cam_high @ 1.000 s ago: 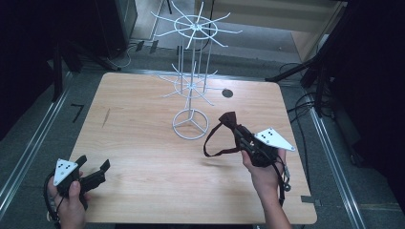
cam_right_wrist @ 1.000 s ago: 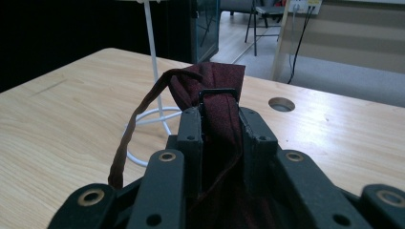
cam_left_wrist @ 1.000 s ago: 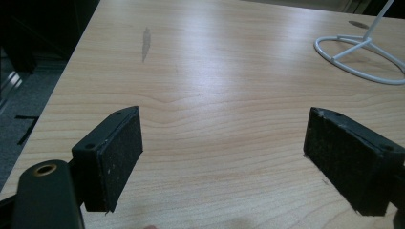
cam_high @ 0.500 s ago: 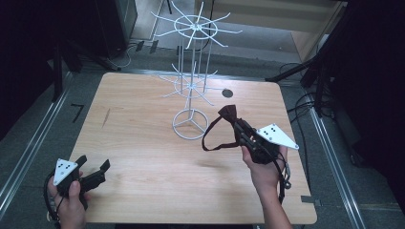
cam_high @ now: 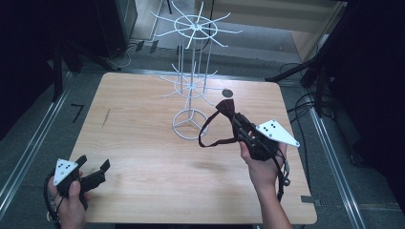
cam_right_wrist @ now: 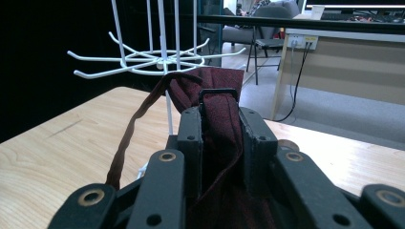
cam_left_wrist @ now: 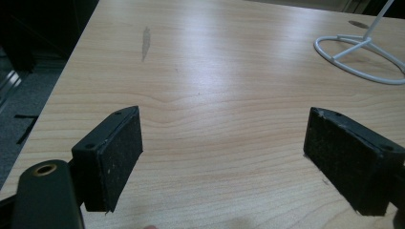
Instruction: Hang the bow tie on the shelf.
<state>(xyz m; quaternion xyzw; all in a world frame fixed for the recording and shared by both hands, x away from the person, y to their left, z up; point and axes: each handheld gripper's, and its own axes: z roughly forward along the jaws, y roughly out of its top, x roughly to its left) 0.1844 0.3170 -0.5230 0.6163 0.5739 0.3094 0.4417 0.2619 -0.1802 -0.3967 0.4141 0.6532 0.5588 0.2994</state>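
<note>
A: What is the dark red thing?

B: A dark red bow tie (cam_high: 225, 108) with a thin strap (cam_high: 206, 131). It is up in the air above the right half of the wooden table (cam_high: 143, 143), just beside the white wire rack (cam_high: 192, 90). The strap hangs down from it in a loop, clear of the tabletop.

A: And what holds it?

B: The right gripper (cam_high: 239, 125). In the right gripper view the two black jaws are clenched on the tie's fabric (cam_right_wrist: 217, 109), cloth pinched between the pads, and a small black clasp shows at the top of the fold. The strap (cam_right_wrist: 133, 133) falls away to the left of the jaws there.

A: How close is the rack?

B: Near. In the right gripper view the rack's lower ring of hooks (cam_right_wrist: 143, 59) spreads right behind the tie; whether they touch, I cannot tell. From the high view the rack's round base (cam_high: 191, 125) stands mid-table, just left of the hanging strap.

A: The other hand?

B: The left gripper (cam_high: 93, 172) sits low at the near left corner of the table, held in the person's left hand (cam_high: 69, 202), well apart from the tie. Its jaws are released: in the left gripper view the two pads (cam_left_wrist: 119, 152) stand wide with bare wood between them, and the rack's base (cam_left_wrist: 363, 57) shows far off at the upper right.

A: Anything else on the table?

B: A small dark round spot (cam_high: 228, 93) near the far edge, behind the tie.
</note>
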